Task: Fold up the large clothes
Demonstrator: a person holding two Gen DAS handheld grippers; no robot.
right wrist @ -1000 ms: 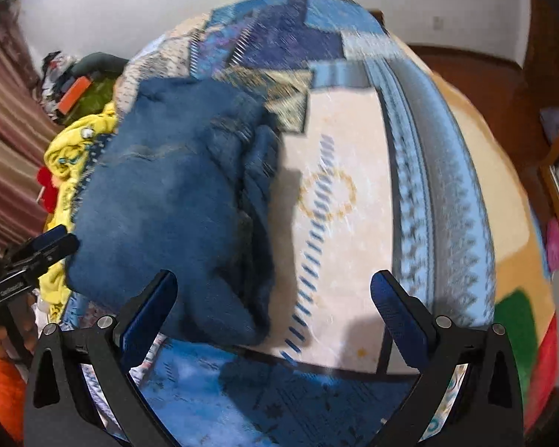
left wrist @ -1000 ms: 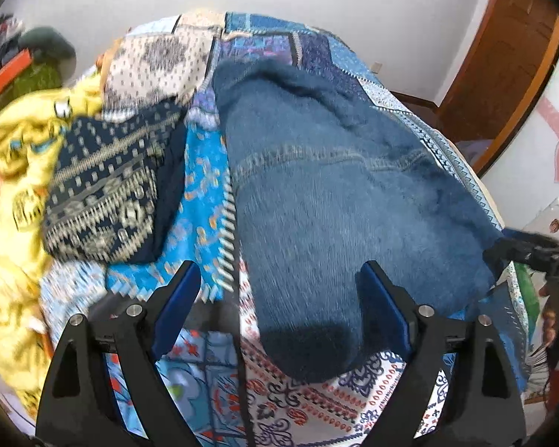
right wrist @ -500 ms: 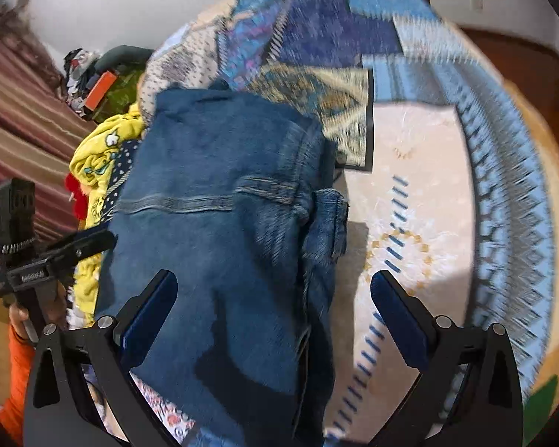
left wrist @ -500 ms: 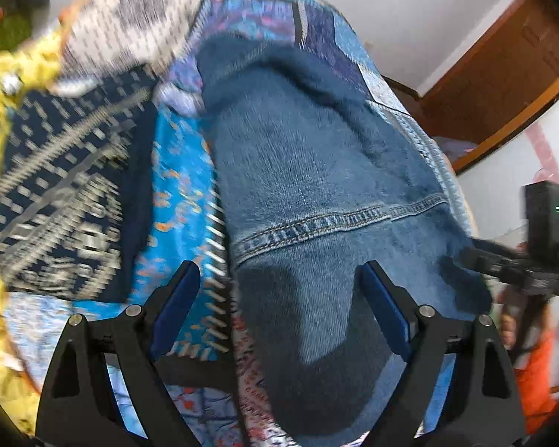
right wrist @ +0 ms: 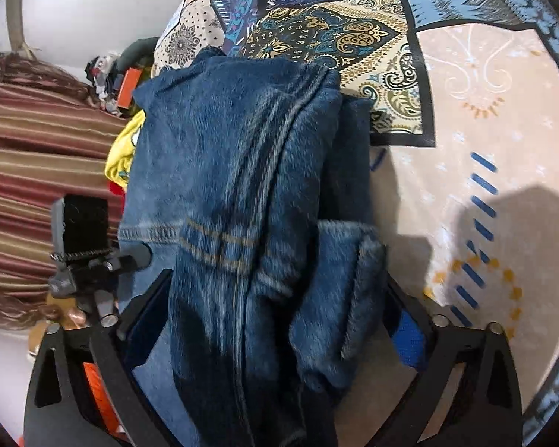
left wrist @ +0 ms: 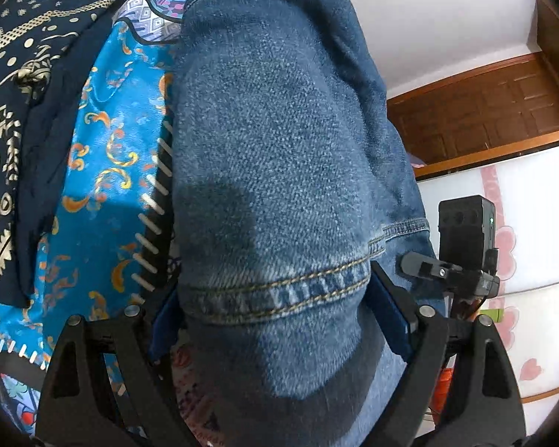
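The thick blue denim jeans point(left wrist: 279, 171) lie on the patchwork-covered bed point(right wrist: 484, 119), heavy and stiff; grip at stitched seams. Left tongs point(left wrist: 275, 313) and right tongs point(right wrist: 275, 320) gape wide astride the denim, clamping nothing.

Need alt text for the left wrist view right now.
Folded blue jeans fill the view, lying between the open left gripper on a patterned blue bedspread. A folded navy patterned garment lies left; the right gripper shows at right.

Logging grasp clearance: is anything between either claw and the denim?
Nothing visible. The jeans lie directly between the left claw fingers, and bunched denim fills the open right claw. The folded navy garment sits off to the side.
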